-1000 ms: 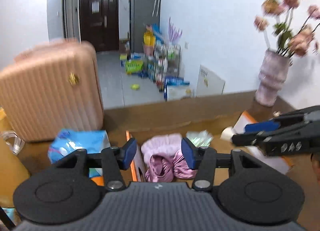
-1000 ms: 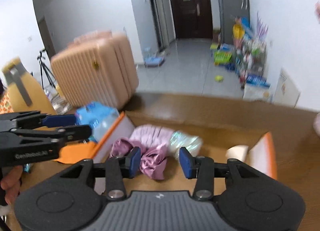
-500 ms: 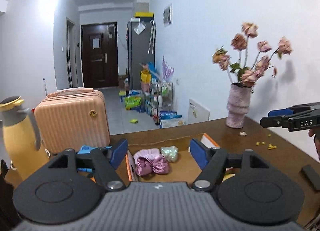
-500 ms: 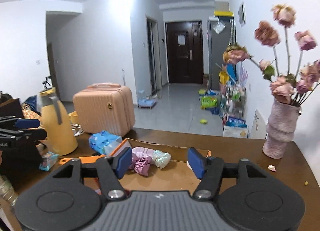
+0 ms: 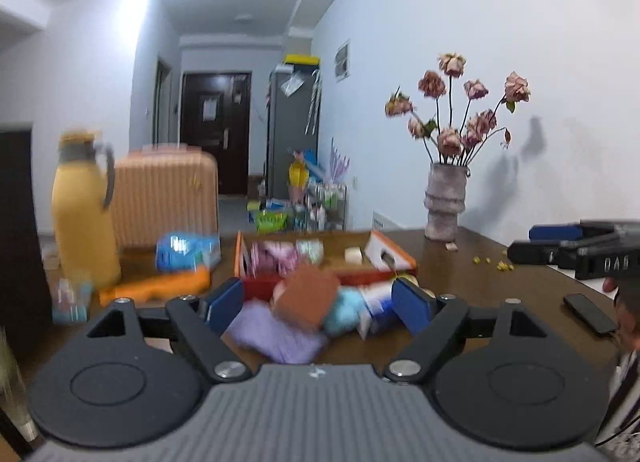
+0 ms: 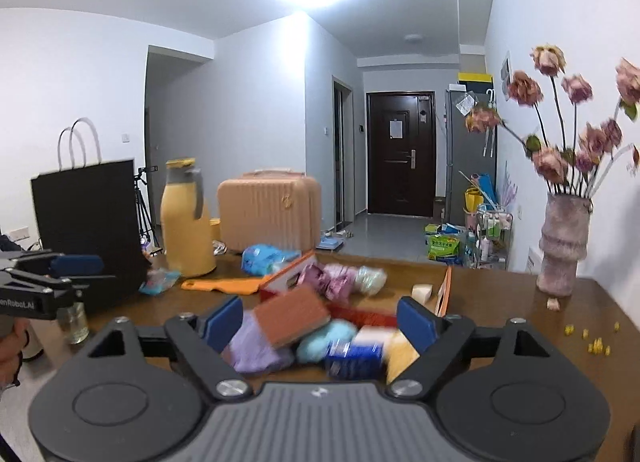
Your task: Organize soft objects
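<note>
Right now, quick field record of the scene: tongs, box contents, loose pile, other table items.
left tongs: open, just opening wider, nothing gripped
right tongs: open, just opening wider, nothing gripped
orange box: holds pink cloth bundle, pale green bundle, small white sponge
loose pile, near side of box: brown sponge, purple cloth, light blue ball, blue packet
table: yellow jug, vase of dried roses, black paper bag

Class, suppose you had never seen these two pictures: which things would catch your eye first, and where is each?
A heap of soft things, topped by a rust-brown sponge, lies on the table just beyond the open right gripper. Behind it stands an orange-edged box holding pink cloth bundles. At far right, a vase of dried roses stands near the wall.
</note>
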Tool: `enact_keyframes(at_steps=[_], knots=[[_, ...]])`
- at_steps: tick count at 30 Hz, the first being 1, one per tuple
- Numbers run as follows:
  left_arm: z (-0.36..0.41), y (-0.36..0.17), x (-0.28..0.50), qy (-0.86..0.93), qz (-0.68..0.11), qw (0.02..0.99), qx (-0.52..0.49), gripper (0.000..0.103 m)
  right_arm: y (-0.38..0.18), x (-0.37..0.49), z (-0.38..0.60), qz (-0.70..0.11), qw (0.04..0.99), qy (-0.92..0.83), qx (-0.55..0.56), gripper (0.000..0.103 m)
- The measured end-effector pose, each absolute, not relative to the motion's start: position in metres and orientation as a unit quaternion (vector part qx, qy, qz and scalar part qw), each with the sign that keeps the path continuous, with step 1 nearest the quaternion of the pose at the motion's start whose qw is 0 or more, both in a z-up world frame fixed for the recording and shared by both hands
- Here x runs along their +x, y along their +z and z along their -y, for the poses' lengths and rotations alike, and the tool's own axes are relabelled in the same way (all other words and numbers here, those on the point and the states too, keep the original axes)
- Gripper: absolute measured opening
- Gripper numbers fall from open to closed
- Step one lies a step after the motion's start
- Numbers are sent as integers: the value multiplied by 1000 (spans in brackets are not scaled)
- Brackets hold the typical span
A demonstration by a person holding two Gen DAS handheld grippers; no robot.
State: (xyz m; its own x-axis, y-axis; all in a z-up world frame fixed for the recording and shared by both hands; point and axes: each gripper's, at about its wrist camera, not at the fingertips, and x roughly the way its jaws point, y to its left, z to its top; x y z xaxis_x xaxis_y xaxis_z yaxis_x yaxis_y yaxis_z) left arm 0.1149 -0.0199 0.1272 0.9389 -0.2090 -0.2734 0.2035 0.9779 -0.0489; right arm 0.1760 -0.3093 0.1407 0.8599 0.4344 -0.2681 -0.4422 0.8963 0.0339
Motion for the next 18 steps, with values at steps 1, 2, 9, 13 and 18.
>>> enact_keyframes(at_steps=[1,2,9,13,18], knots=[[17,118,108,-103,-150,983,-20,83,129,166,305,-138,964,228,-27,86],[16,109,102,-101,-158,982,-25,83,118,156,302,-138,963,227,-39,87],[1,59,104,-72,-213,974,-28,84,42,134,288,-207,945,250,-41,88],[-2,56,117,-69,-223,972,-34,84,36,139,284,-218,944,244,-43,88],[-1,52,143,-64,-238,968,-50,84,40,163,289,-218,945,244,-19,87]])
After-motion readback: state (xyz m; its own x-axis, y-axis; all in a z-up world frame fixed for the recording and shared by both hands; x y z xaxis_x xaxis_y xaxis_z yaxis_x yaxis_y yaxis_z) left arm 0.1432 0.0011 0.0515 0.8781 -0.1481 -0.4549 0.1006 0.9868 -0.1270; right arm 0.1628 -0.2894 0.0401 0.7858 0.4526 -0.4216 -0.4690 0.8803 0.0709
